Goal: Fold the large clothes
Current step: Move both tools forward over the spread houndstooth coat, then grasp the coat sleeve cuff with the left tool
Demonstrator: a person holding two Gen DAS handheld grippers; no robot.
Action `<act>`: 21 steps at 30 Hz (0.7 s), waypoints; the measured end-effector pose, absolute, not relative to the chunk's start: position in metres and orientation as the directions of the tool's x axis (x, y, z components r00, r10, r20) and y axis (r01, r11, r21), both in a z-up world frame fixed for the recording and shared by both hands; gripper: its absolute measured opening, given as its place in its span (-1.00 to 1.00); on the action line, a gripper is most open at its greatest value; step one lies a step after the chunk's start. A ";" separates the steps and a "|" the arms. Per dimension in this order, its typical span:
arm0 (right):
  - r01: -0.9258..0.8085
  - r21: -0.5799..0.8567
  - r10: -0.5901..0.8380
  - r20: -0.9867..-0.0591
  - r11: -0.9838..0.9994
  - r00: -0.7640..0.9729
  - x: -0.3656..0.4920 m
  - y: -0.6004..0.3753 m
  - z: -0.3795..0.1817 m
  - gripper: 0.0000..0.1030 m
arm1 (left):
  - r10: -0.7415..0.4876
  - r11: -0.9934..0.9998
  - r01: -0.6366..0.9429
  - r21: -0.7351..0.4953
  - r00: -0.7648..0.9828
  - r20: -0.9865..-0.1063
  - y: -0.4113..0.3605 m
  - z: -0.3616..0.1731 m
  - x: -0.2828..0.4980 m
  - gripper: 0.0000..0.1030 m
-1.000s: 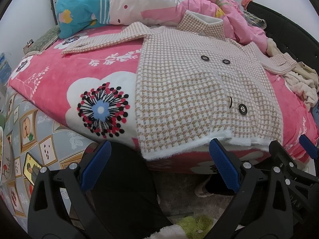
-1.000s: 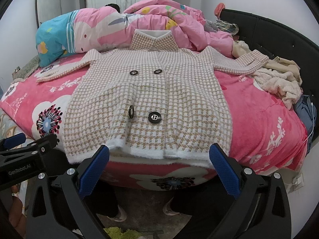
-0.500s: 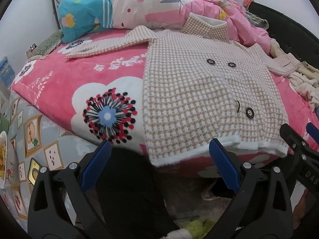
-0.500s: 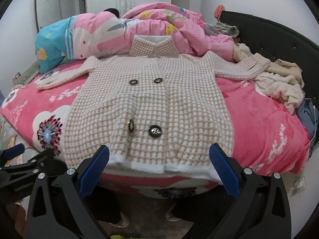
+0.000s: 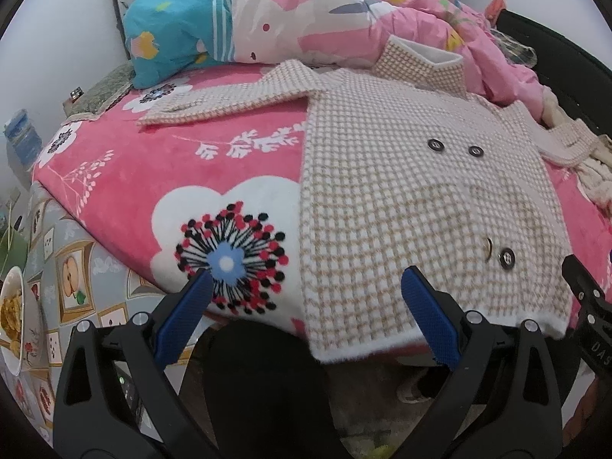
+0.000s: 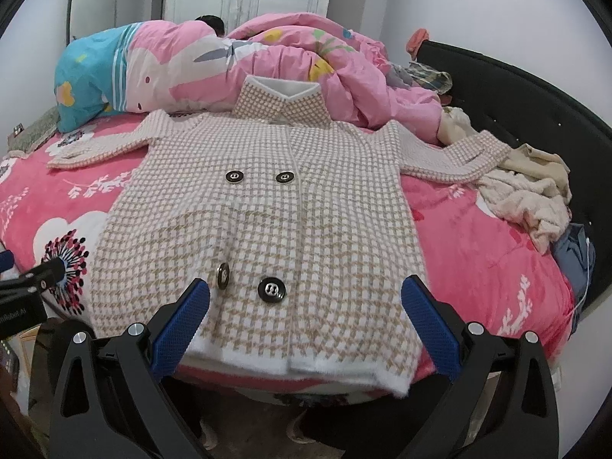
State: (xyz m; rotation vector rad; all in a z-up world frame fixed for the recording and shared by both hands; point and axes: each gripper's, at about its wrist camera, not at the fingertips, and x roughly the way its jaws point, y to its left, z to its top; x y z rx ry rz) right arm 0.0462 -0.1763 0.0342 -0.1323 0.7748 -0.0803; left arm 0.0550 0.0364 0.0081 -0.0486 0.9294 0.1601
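Both tools are spread wide and hold nothing. Just ahead of the right gripper point(image 6: 305, 315) lies the coat point(image 6: 267, 222), its white hem point(image 6: 306, 371) nearest, between the fingers. The left gripper point(image 5: 306, 315) sits off the hem's left corner. The coat's long axis runs straight away from them across the pink bedspread point(image 5: 153, 176), collar point(image 6: 281, 101) farthest, sleeves spread sideways.

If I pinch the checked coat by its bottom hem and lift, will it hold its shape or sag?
The checked coat will probably sag: it lies limp over the bed, its hem drooping at the edge. The thick, fuzzy knit suggests some weight, so one corner alone may drag. The spread sleeves would likely trail. Both the left gripper and right gripper are open.
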 end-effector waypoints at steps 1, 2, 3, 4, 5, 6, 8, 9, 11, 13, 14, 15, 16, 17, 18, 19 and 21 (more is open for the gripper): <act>0.022 -0.151 -0.121 -0.692 0.988 0.712 0.049 -0.176 0.034 0.90 | 0.119 0.986 -0.162 0.029 0.586 -0.802 0.037 0.008 0.058 0.85; 0.020 -0.153 -0.122 -0.692 0.988 0.711 0.052 -0.176 0.033 0.90 | 0.121 0.986 -0.164 0.029 0.584 -0.803 0.038 0.007 0.061 0.85; 0.017 -0.156 -0.122 -0.693 0.988 0.710 0.057 -0.176 0.033 0.90 | 0.123 0.985 -0.168 0.029 0.582 -0.804 0.038 0.007 0.066 0.85; 0.015 -0.156 -0.120 -0.695 0.988 0.709 0.061 -0.177 0.032 0.90 | 0.125 0.985 -0.170 0.031 0.579 -0.805 0.038 0.006 0.069 0.85; 0.012 -0.156 -0.119 -0.697 0.988 0.708 0.064 -0.176 0.031 0.90 | 0.127 0.985 -0.172 0.032 0.577 -0.807 0.038 0.006 0.072 0.85; 0.011 -0.158 -0.119 -0.698 0.987 0.706 0.069 -0.176 0.031 0.90 | 0.127 0.984 -0.173 0.032 0.574 -0.809 0.038 0.005 0.076 0.85; 0.007 -0.161 -0.119 -0.700 0.987 0.705 0.076 -0.176 0.029 0.90 | 0.128 0.984 -0.174 0.034 0.570 -0.811 0.038 0.003 0.083 0.85; 0.006 -0.163 -0.120 -0.700 0.987 0.704 0.079 -0.176 0.029 0.90 | 0.129 0.984 -0.174 0.035 0.568 -0.813 0.037 0.002 0.088 0.85; 0.003 -0.169 -0.123 -0.703 0.986 0.701 0.087 -0.176 0.027 0.90 | 0.132 0.984 -0.174 0.038 0.567 -0.813 0.036 0.001 0.096 0.85; -0.001 -0.168 -0.120 -0.706 0.986 0.698 0.096 -0.177 0.025 0.90 | 0.132 0.984 -0.174 0.039 0.565 -0.815 0.036 0.001 0.103 0.85; -0.003 -0.167 -0.118 -0.707 0.986 0.697 0.099 -0.177 0.024 0.90 | 0.132 0.984 -0.173 0.040 0.565 -0.814 0.036 0.000 0.107 0.85; -0.008 -0.161 -0.110 -0.710 0.987 0.695 0.103 -0.178 0.023 0.90 | 0.135 0.984 -0.172 0.044 0.566 -0.813 0.035 0.000 0.112 0.85; -0.014 -0.153 -0.101 -0.713 0.988 0.693 0.106 -0.178 0.022 0.90 | 0.138 0.984 -0.171 0.048 0.566 -0.812 0.034 -0.001 0.115 0.85; -0.022 -0.140 -0.086 -0.719 0.990 0.690 0.110 -0.179 0.020 0.90 | 0.139 0.984 -0.169 0.050 0.567 -0.812 0.034 -0.003 0.119 0.85; -0.032 -0.120 -0.066 -0.725 0.992 0.685 0.115 -0.180 0.018 0.90 | 0.134 0.985 -0.166 0.047 0.565 -0.814 0.034 -0.005 0.124 0.85; -0.039 -0.108 -0.052 -0.728 0.993 0.683 0.119 -0.180 0.016 0.90 | 0.124 0.986 -0.162 0.038 0.564 -0.816 0.035 -0.006 0.127 0.85; -0.047 -0.099 -0.041 -0.733 0.994 0.679 0.128 -0.179 0.013 0.90 | 0.073 0.989 -0.147 -0.011 0.557 -0.827 0.041 -0.013 0.139 0.85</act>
